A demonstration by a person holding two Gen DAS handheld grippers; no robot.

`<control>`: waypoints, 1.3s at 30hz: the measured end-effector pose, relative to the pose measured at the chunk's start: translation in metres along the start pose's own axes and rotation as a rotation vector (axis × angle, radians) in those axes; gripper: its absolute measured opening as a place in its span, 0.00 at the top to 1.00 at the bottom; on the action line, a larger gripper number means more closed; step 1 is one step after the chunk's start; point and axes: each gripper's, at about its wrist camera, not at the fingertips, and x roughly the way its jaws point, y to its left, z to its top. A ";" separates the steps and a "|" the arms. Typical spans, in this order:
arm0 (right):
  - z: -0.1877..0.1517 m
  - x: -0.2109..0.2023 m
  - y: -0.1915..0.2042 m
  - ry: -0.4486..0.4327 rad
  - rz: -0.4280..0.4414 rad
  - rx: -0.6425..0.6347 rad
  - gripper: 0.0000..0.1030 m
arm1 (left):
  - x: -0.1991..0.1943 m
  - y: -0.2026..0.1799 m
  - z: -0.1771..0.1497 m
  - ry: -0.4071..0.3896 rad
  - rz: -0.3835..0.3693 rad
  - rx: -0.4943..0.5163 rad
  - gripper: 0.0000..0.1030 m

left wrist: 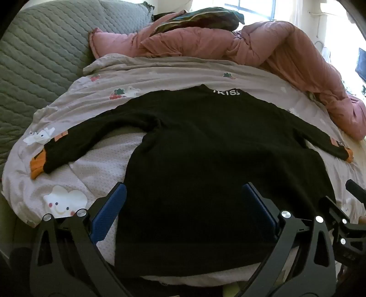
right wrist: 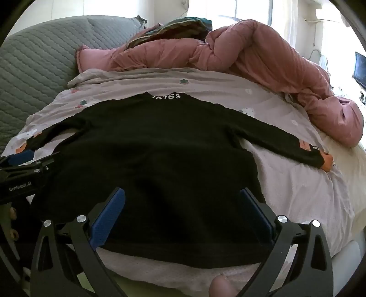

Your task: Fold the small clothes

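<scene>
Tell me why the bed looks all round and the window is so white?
Both wrist views use fisheye lenses, so the bed sheet bulges like a dome; in both, the window is overexposed, and the black sweater goes too dark for detail.

White letters reading "IKISS" stand on the collar of the black sweater [right wrist: 146,146]. "GenRobot.AI" is printed on the left tongs [right wrist: 22,160] body in the right wrist view.

- The black sweater [left wrist: 205,160] [right wrist: 146,155] lies flat on the printed bedsheet [left wrist: 160,75] [right wrist: 286,182], sleeves spread wide.
- Its orange cuffs reach outward; white collar lettering, perhaps "IKISS", faces the sheet's far side.
</scene>
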 end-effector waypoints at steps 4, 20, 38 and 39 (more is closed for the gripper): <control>0.001 0.000 0.001 0.004 0.003 -0.003 0.04 | 0.000 0.000 0.000 0.002 0.001 -0.001 0.08; 0.002 0.001 0.005 0.007 0.004 0.001 0.04 | 0.000 -0.001 0.000 0.004 0.003 0.000 0.08; 0.002 -0.001 0.007 0.002 0.004 0.001 0.04 | 0.000 -0.001 0.000 0.002 0.005 0.001 0.08; 0.002 -0.001 0.007 0.002 0.005 0.001 0.04 | 0.000 -0.001 0.000 0.002 0.005 0.001 0.08</control>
